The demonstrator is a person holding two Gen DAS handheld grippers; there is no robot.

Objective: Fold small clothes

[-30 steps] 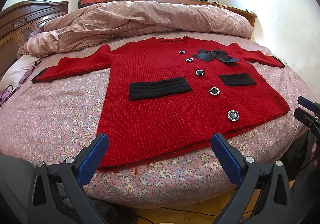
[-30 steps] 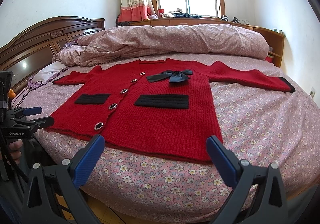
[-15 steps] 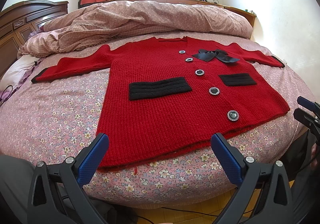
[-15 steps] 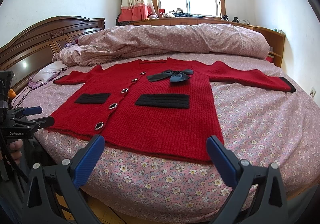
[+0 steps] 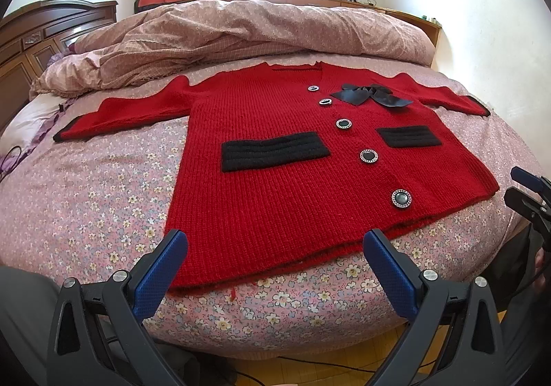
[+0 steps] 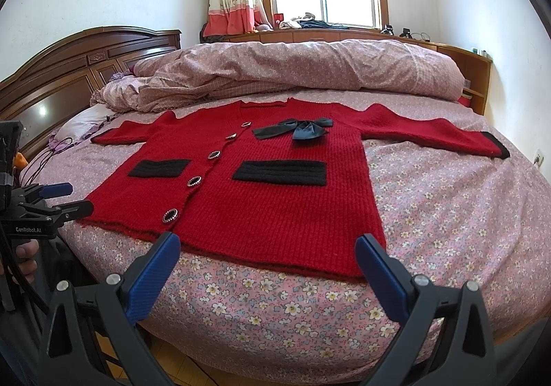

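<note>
Red knit cardigan [image 5: 292, 179] is lying flat & face up on the bed [image 5: 103, 186], hem toward the near edge, both sleeves spreading out to the sides. It's showing a row of round buttons [image 5: 401, 199] down the front, two black pocket bands [image 5: 273, 156] and a black bow [image 5: 373, 95] near the neckline. A rumpled pink duvet [image 5: 258, 28] is bunching up behind it, w/ a wooden headboard [image 6: 69, 76] off to one side.

Left tongs [image 5: 275, 250] are hanging wide open just short of the hem, gripping nothing, blue pads [image 5: 387, 269] spreading either side of the hem's left part. Right tongs [image 6: 268, 248] are likewise gaping wide and empty, hovering at the hem on the cardigan's other half. In the right cam, the left tongs are showing at the frame's far left, w/ a person's fingers [image 6: 26, 257] wrapping the handle below
</note>
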